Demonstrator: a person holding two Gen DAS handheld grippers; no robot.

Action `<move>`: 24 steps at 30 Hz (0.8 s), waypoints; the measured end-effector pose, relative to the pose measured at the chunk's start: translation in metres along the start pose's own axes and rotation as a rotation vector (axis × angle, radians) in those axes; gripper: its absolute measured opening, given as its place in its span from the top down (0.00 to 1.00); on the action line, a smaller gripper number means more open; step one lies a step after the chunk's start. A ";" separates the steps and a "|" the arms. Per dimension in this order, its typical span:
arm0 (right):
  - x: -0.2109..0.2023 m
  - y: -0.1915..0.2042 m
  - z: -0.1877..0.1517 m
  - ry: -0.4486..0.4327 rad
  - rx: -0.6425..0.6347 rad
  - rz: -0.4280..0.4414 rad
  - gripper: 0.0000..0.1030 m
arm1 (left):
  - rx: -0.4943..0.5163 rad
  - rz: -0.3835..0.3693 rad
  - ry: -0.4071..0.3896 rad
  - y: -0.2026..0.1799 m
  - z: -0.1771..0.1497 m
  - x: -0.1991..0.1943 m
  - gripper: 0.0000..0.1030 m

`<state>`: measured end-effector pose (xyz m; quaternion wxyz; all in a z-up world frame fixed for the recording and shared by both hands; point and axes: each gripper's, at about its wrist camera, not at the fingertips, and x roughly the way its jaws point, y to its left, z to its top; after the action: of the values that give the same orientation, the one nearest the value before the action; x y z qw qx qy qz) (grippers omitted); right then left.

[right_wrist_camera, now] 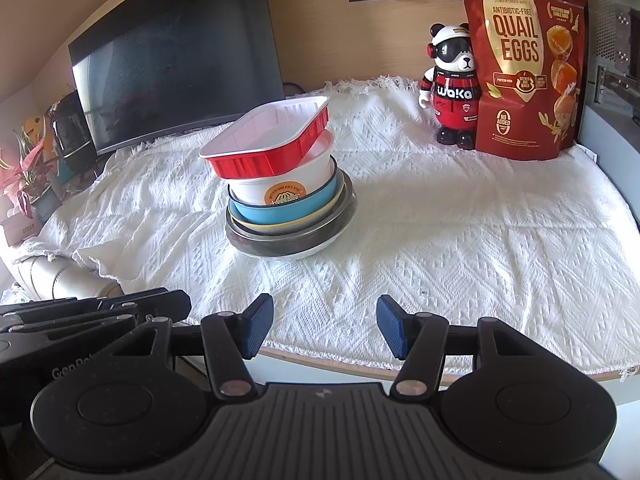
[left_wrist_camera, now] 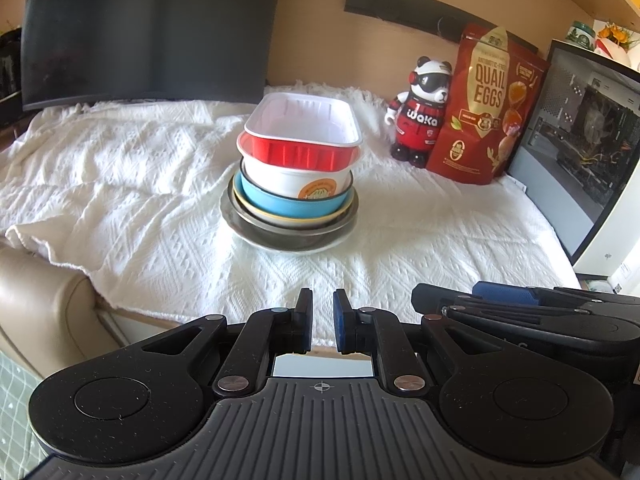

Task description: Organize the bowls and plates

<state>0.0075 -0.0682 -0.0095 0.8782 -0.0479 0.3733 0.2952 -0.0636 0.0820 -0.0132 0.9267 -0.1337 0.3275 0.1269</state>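
Observation:
One stack of dishes stands mid-table on the white cloth [left_wrist_camera: 120,184]. A red foil tray [left_wrist_camera: 304,136] with a white inside sits tilted on top. Under it are a white bowl [left_wrist_camera: 296,180] with an orange label, a blue bowl [left_wrist_camera: 280,202], a yellow-rimmed plate and a dark metal bowl [left_wrist_camera: 280,236]. The right wrist view shows the same red tray [right_wrist_camera: 268,140] and metal bowl [right_wrist_camera: 288,240]. My left gripper [left_wrist_camera: 323,294] hovers at the table's near edge, shut on nothing. My right gripper [right_wrist_camera: 325,300] is beside it, open and holding nothing.
A dark monitor [left_wrist_camera: 148,28] stands at the back left. At the back right are a panda figure [left_wrist_camera: 424,112] and a red quail-eggs bag [left_wrist_camera: 488,108], with a computer case [left_wrist_camera: 580,140] further right. A beige chair arm [left_wrist_camera: 44,312] lies below the table's left edge.

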 end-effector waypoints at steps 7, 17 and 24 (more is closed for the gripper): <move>0.000 0.004 -0.001 0.000 -0.006 0.006 0.44 | 0.000 0.005 -0.001 0.001 0.000 -0.001 0.87; 0.001 0.006 -0.001 0.001 -0.016 0.018 0.44 | -0.005 0.012 0.000 0.005 0.001 0.000 0.87; 0.004 0.009 0.000 0.004 -0.019 0.023 0.44 | -0.016 0.012 0.013 0.010 0.001 0.006 0.87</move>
<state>0.0048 -0.0589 -0.0105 0.8734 -0.0525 0.3728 0.3088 -0.0613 0.0922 -0.0175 0.9227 -0.1397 0.3332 0.1342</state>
